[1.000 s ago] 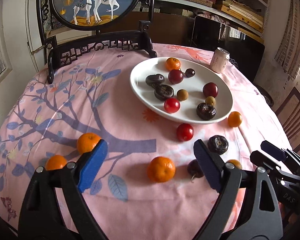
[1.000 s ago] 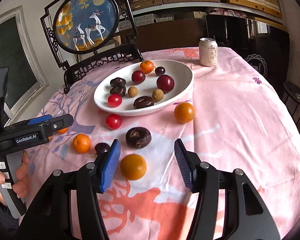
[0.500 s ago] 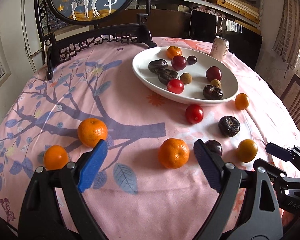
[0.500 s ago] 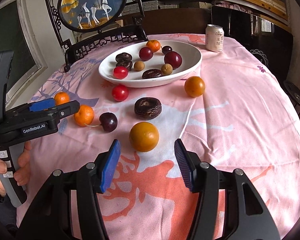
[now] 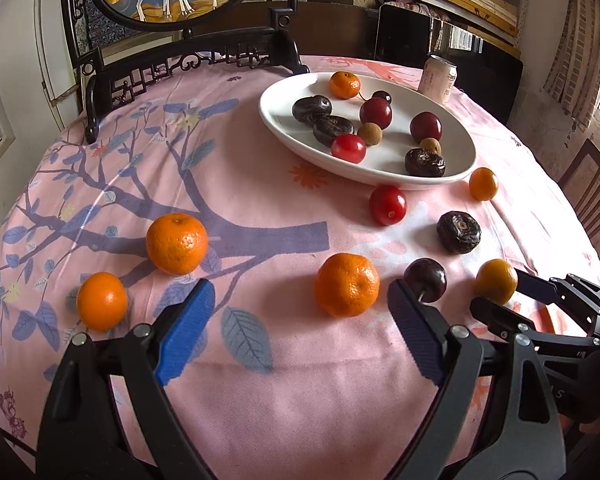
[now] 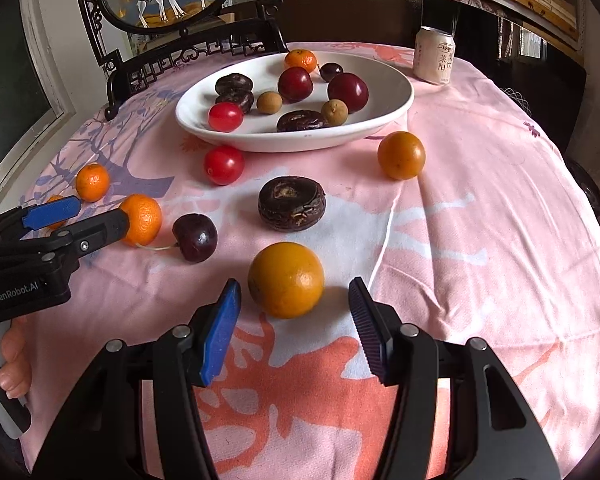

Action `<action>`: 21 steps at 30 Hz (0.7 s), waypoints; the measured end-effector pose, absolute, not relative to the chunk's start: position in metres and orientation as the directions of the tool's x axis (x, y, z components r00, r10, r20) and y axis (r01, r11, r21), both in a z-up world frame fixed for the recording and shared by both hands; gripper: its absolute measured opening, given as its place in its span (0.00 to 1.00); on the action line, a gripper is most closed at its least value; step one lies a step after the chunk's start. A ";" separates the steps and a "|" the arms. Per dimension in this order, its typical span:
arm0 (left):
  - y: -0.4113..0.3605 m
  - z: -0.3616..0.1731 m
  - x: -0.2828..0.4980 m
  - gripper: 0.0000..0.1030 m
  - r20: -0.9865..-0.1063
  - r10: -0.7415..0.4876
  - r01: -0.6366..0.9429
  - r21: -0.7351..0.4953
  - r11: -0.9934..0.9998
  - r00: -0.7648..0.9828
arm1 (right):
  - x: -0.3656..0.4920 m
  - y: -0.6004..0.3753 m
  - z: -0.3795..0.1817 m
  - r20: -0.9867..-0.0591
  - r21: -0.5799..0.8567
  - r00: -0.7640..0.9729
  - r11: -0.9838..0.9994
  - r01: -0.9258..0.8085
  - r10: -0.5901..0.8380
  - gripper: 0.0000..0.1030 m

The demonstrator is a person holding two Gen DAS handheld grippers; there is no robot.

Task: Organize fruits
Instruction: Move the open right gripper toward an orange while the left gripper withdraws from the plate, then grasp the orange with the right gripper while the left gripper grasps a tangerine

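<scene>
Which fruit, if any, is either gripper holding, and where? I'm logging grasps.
Nothing is held. The left gripper is open short of a mandarin; the right gripper is open around an orange, apparently not touching.

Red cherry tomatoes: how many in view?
2. One red cherry tomato lies in the white plate near its front-left rim. The other sits on the tablecloth just in front of the plate. None appear hidden.

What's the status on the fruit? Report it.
Partly done: nine fruits sit in the plate. In hand: nothing; the right tool is open around an orange, the left tool open near a mandarin. Eight fruits remain on the cloth.
</scene>
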State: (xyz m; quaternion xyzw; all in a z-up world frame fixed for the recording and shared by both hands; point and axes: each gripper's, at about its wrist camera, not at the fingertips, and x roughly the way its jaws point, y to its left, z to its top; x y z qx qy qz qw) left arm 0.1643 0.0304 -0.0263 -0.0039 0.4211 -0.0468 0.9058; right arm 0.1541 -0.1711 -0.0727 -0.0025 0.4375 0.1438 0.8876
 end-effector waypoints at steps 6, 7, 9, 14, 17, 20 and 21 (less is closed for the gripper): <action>0.023 -0.026 0.159 0.87 -0.762 -0.105 0.120 -0.036 0.992 0.639 | 0.155 -0.167 -0.073 -0.760 0.122 0.598 0.959 -0.258 0.257 0.36; 0.022 -0.024 0.158 0.87 -0.756 -0.105 0.123 -0.032 0.992 0.646 | 0.155 -0.170 -0.073 -0.755 0.144 0.596 0.956 -0.256 0.274 0.35; 0.019 -0.024 0.157 0.87 -0.749 -0.102 0.136 -0.017 0.991 0.655 | 0.157 -0.179 -0.073 -0.747 0.199 0.587 0.948 -0.247 0.310 0.35; 0.014 -0.029 0.159 0.87 -0.762 -0.098 0.155 0.003 0.988 0.640 | 0.156 -0.187 -0.072 -0.745 0.225 0.581 0.944 -0.243 0.327 0.35; 0.013 -0.029 0.157 0.87 -0.755 -0.098 0.161 0.011 0.987 0.648 | 0.156 -0.187 -0.072 -0.745 0.233 0.578 0.942 -0.242 0.333 0.35; 0.011 -0.032 0.159 0.87 -0.761 -0.104 0.171 0.009 0.985 0.640 | 0.155 -0.189 -0.071 -0.743 0.240 0.579 0.941 -0.238 0.336 0.35; 0.011 -0.033 0.159 0.87 -0.763 -0.104 0.172 0.010 0.985 0.638 | 0.155 -0.190 -0.071 -0.741 0.243 0.581 0.941 -0.236 0.337 0.35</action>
